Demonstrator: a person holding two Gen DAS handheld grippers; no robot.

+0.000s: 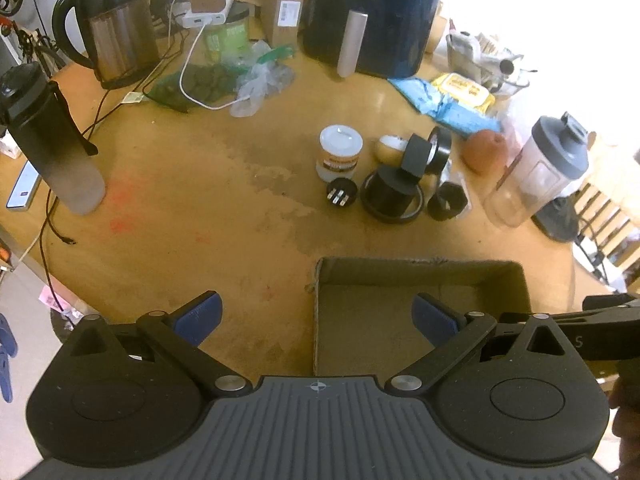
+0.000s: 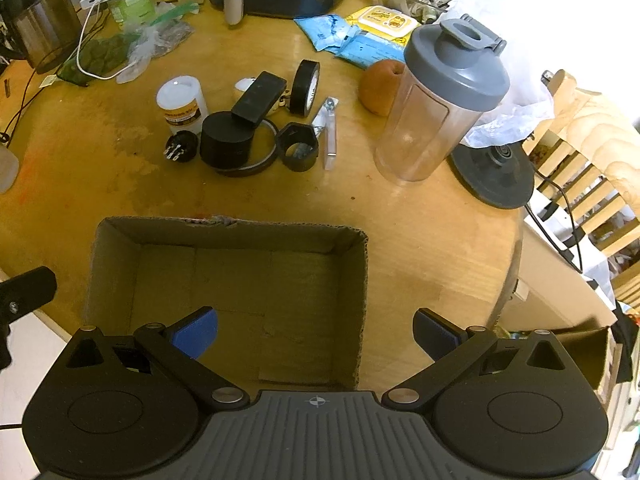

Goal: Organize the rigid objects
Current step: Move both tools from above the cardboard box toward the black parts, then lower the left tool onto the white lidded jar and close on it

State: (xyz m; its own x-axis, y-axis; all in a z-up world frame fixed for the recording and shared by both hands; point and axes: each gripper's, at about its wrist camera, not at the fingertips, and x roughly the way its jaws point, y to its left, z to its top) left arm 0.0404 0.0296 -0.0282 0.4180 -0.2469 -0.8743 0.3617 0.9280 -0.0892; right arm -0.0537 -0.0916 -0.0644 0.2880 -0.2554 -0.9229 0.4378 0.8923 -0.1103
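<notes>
An empty cardboard box (image 2: 120, 236) (image 1: 420, 270) sits at the table's near edge. Beyond it lies a cluster: a white jar (image 2: 182, 102) (image 1: 340, 152), a black plug (image 2: 181, 147) (image 1: 341, 193), a black cylinder (image 2: 226, 138) (image 1: 394, 190) with a black block (image 2: 259, 98) leaning on it, a tape roll (image 2: 306, 87) (image 1: 440, 148), a black hex part (image 2: 299, 147) (image 1: 447, 201). My left gripper (image 1: 316, 318) is open and empty, over the box's left wall. My right gripper (image 2: 316, 330) is open and empty above the box.
A clear shaker bottle (image 2: 444, 100) (image 1: 536, 172) and an orange fruit (image 2: 380, 86) stand right of the cluster. A kettle (image 1: 108, 20), a dark water bottle (image 1: 52, 140), an air fryer (image 1: 372, 12), cables and bags line the back. A kettle base (image 2: 496, 172) is at the right edge.
</notes>
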